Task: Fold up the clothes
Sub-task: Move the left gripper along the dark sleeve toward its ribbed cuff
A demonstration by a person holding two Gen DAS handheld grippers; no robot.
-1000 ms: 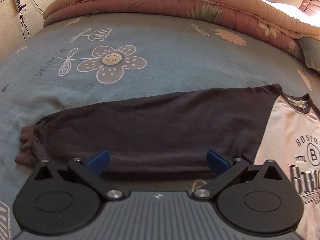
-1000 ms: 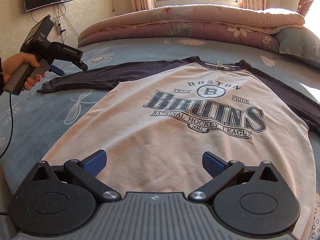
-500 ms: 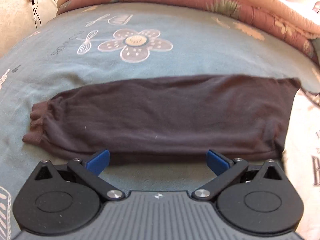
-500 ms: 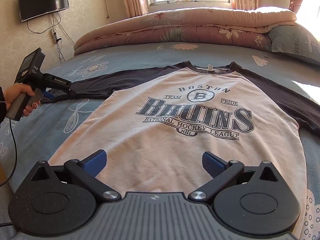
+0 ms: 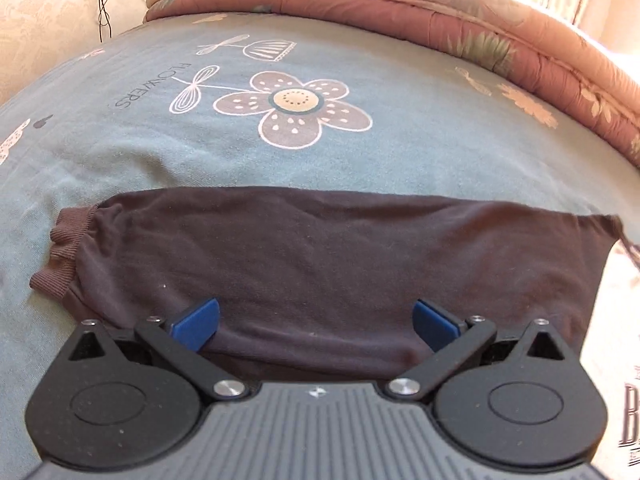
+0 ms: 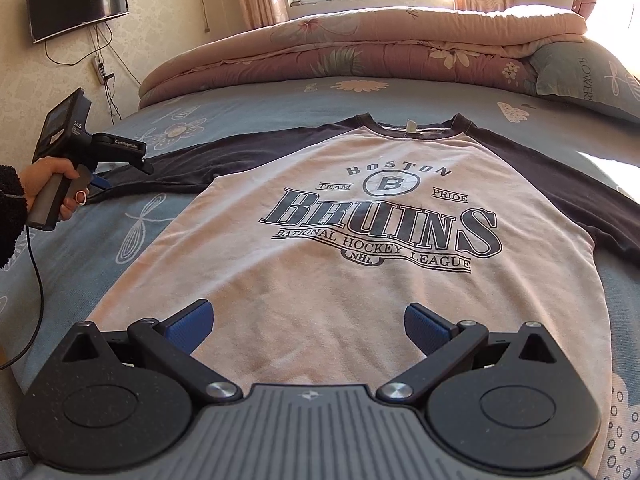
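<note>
Folding stage: opening step, judged; the shirt lies fully spread with no fold made yet.
Garment: long-sleeved Bruins raglan shirt [image 6: 352, 264], pale body with dark sleeves, lying face up and flat on the bed [image 6: 280, 104], collar toward the rolled quilt [image 6: 360, 40].
Left sleeve: dark sleeve [image 5: 320, 264] stretched straight out to the side, ribbed cuff [image 5: 60, 256] at its far end, slightly bunched.
Left hand-held gripper [image 5: 316, 322]: blue fingers apart, straddling the near edge of the sleeve at mid-length; cloth lies between them but nothing is clamped. Placement suits a pinch of that edge so the sleeve can be carried over the body.
Right hand-held gripper [image 6: 308, 326]: fingers spread wide, hovering low over the hem of the shirt body, gripping nothing; position suggests readiness to hold or lift the hem.
Operator: a hand [image 6: 52, 184] in a dark fuzzy sleeve grips the left tool's handle, seen from the right wrist view.
Risk: thin jersey may slip or drag a wrinkle if the pinch takes only one layer.
Surroundings: wall television [image 6: 76, 0], pillow [image 6: 588, 76] at the head of the bed.
</note>
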